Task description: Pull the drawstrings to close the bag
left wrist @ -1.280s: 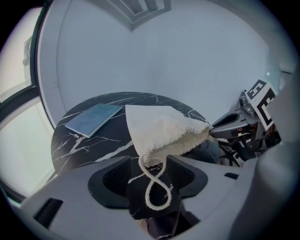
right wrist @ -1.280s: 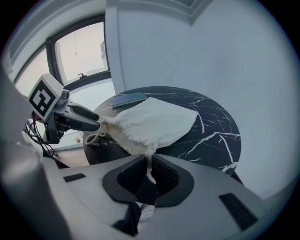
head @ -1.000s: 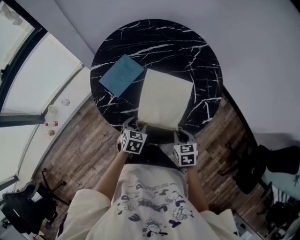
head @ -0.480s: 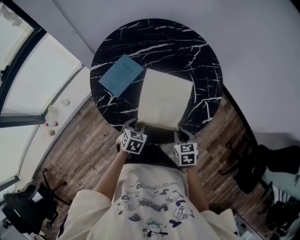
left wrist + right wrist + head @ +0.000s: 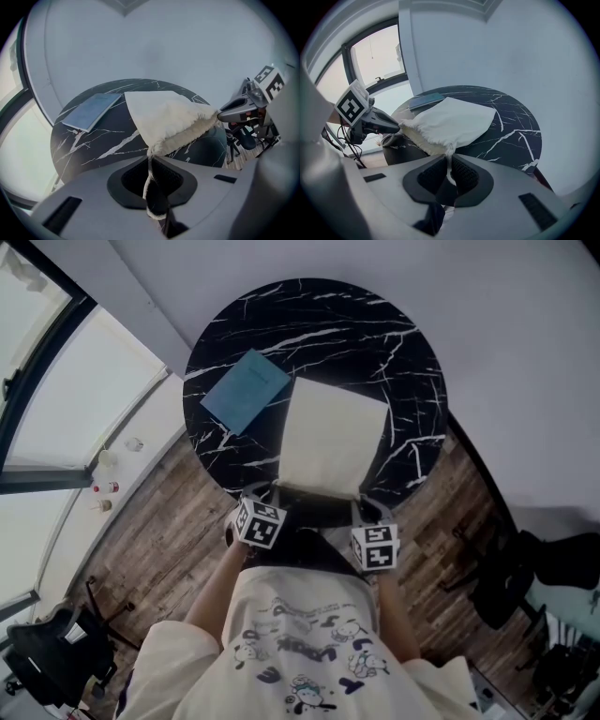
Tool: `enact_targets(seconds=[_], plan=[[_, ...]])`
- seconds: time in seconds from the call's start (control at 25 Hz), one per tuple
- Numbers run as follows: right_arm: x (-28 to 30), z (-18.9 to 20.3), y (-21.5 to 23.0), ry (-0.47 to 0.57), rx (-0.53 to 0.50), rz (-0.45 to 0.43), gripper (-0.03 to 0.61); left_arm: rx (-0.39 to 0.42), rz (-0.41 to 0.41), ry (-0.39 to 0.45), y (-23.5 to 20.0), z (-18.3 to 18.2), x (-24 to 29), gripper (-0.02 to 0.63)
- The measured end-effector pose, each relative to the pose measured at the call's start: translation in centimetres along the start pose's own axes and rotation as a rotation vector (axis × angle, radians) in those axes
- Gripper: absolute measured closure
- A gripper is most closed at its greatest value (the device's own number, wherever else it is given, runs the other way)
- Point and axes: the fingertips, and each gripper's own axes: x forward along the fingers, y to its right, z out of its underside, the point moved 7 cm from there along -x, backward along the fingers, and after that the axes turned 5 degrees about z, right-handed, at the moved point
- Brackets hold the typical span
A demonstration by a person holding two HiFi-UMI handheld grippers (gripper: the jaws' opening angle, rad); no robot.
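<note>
Black marble table (image 5: pixel 319 324), cream bag (image 5: pixel 330 437) lying flat near its front edge, blue booklet (image 5: pixel 246 390) beside it.
Left gripper (image 5: pixel 152 158) has just been closing its jaws and pinches the left drawstring (image 5: pixel 146 183); right gripper (image 5: pixel 449 158) is clamped on the right drawstring (image 5: pixel 449 171).

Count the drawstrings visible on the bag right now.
2. The left drawstring leaves the bag's near corner into the left gripper, whose jaws have just closed on it; the right drawstring is clamped in the right gripper. No others show.
</note>
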Motion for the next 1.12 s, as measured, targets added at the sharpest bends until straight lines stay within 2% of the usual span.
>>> enact_targets(seconds=[0.16, 0.28, 0.4, 0.48, 0.56, 0.68, 0.92, 1.0, 1.12], plan=[[-0.1, 0.0, -0.1, -0.004, -0.002, 0.005, 0.535, 0.071, -0.058, -0.010, 0.2, -0.4, 0.1, 0.548], [-0.1, -0.2, -0.2, -0.012, 0.007, 0.002, 0.535, 0.099, -0.066, -0.040, 0.4, -0.3, 0.7, 0.549], [-0.1, -0.2, -0.3, -0.016, -0.004, 0.011, 0.535, 0.026, -0.036, -0.080, 0.2, -0.1, 0.8, 0.563], [0.0, -0.2, -0.3, -0.022, -0.026, 0.030, 0.535, -0.083, -0.016, -0.094, -0.2, -0.1, 0.6, 0.565], [-0.1, 0.1, -0.3, -0.028, -0.046, 0.051, 0.537, -0.168, -0.032, -0.080, -0.8, -0.3, 0.2, 0.568], [-0.3, 0.4, 0.0, -0.035, -0.042, 0.075, 0.540, -0.159, -0.083, -0.070, -1.5, -0.5, -0.2, 0.568], [0.0, 0.6, 0.4, -0.070, -0.006, 0.034, 0.551, -0.161, -0.097, -0.061, -2.0, -0.6, -0.6, 0.568], [0.2, 0.7, 0.6, -0.090, -0.008, 0.066, 0.552, -0.167, -0.106, -0.064, -2.0, -0.5, -0.7, 0.568], [0.5, 1.0, 1.0, -0.109, 0.002, 0.127, 0.554, -0.218, -0.117, -0.056, -2.3, -0.3, -0.9, 0.568]])
